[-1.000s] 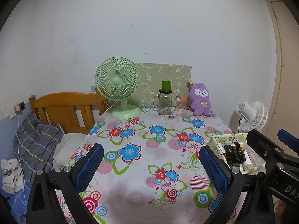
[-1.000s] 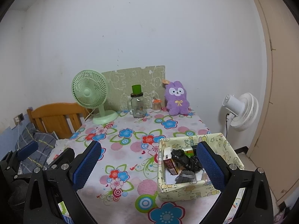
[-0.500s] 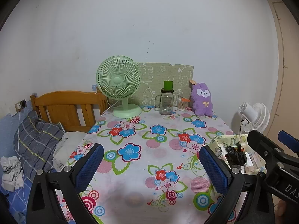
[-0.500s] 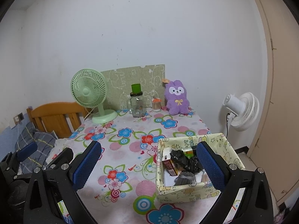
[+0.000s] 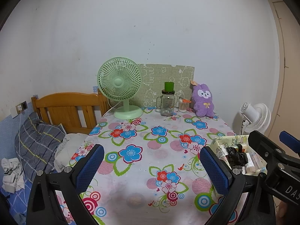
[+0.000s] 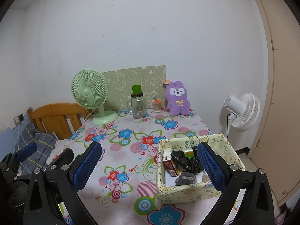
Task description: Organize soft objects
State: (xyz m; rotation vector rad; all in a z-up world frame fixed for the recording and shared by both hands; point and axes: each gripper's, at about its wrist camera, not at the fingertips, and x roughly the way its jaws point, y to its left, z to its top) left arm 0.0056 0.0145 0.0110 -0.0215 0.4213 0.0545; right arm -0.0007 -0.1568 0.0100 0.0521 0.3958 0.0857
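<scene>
With both sets of fingers (image 5: 90,168) spread apart and empty, I judge my next move is reaching the purple plush (image 6: 177,101) far ahead.

The right tongs (image 6: 149,166) stand wide apart and empty at the bottom of the frame, above the flowered bench (image 6: 131,150). A yellow fabric box (image 6: 189,193) at lower right holds a black crumpled bag (image 6: 185,161). A purple plush rabbit (image 6: 177,99) sits upright at centre, against the wall, near a glass jar (image 6: 138,105) and green fan (image 6: 90,93).
</scene>
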